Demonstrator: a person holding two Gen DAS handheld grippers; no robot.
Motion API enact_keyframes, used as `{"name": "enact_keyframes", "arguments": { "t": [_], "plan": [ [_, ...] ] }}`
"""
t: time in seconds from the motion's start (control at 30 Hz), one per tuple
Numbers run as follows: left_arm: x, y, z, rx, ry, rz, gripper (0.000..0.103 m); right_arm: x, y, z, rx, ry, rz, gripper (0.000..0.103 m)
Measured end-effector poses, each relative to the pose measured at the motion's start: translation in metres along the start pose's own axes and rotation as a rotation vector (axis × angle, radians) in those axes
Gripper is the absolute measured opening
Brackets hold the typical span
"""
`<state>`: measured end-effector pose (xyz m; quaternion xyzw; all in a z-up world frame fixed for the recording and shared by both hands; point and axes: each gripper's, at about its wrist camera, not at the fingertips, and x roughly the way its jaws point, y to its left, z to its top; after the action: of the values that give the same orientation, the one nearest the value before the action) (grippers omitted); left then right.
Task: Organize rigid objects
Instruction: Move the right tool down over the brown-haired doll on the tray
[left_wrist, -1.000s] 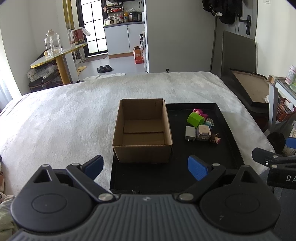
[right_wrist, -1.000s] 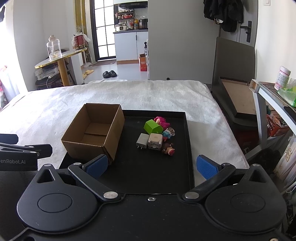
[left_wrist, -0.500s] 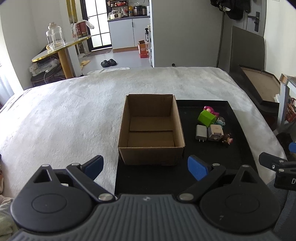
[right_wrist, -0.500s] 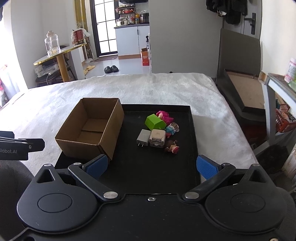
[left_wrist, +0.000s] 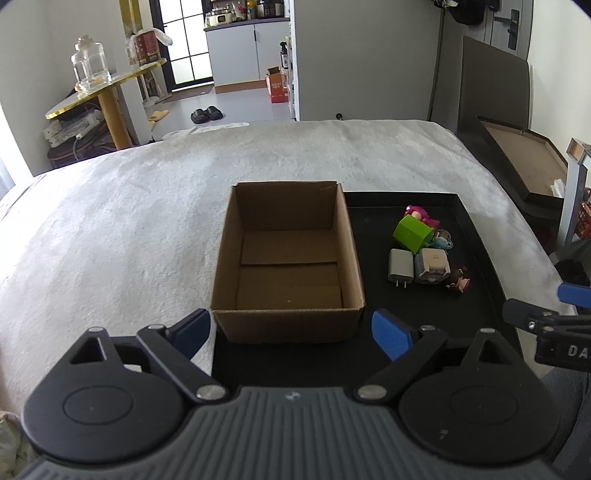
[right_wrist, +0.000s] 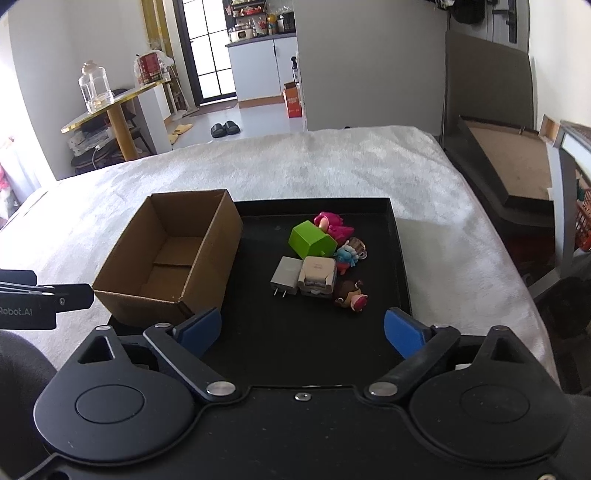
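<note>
An empty cardboard box (left_wrist: 288, 266) (right_wrist: 170, 258) stands on the left part of a black tray (left_wrist: 476, 306) (right_wrist: 266, 332) on a white bed. To its right lies a cluster: a green block (left_wrist: 412, 233) (right_wrist: 312, 240), a grey plug adapter (left_wrist: 400, 266) (right_wrist: 286, 275), a beige charger (left_wrist: 431, 265) (right_wrist: 317, 275), a pink figure (right_wrist: 330, 223), a blue figure (right_wrist: 345, 256) and a brown doll (left_wrist: 458, 280) (right_wrist: 351, 293). My left gripper (left_wrist: 291, 332) is open, just short of the box. My right gripper (right_wrist: 303, 330) is open, over the tray's near part.
The white bed cover (left_wrist: 110, 229) spreads around the tray. A dark framed board (right_wrist: 509, 166) leans at the right beyond the bed. A side table with a glass jar (left_wrist: 90, 64) stands at the far left. A shelf edge (right_wrist: 570, 147) is at the right.
Both grippers have moved forward and closer to the box and tray, which appear larger now. Both stay open and empty. The objects have not moved.
</note>
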<state>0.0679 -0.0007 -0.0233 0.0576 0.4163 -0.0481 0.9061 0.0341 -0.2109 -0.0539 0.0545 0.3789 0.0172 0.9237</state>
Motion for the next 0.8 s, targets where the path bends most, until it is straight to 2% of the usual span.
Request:
{"name": "enact_keyframes", "arguments": {
  "t": [0.1,0.33,0.53,0.6,0.8],
  "plan": [
    [0.010,-0.006,0.006,0.010,0.003,0.000,0.094,0.013,-0.007,0.002,0.013,0.017,0.004,0.087],
    [0.032,-0.018,0.019,0.026,0.021,-0.005,0.090,0.044,-0.025,0.007,0.054,0.053,0.018,0.085],
    [0.053,-0.031,0.030,0.033,0.034,0.016,0.083,0.075,-0.042,0.009,0.103,0.077,0.036,0.082],
    [0.060,-0.036,0.033,0.038,0.037,0.025,0.080,0.087,-0.046,0.007,0.116,0.086,0.040,0.078],
    [0.082,-0.046,0.037,0.049,0.065,0.056,0.079,0.121,-0.059,-0.001,0.145,0.102,0.050,0.075]
  ]
}}
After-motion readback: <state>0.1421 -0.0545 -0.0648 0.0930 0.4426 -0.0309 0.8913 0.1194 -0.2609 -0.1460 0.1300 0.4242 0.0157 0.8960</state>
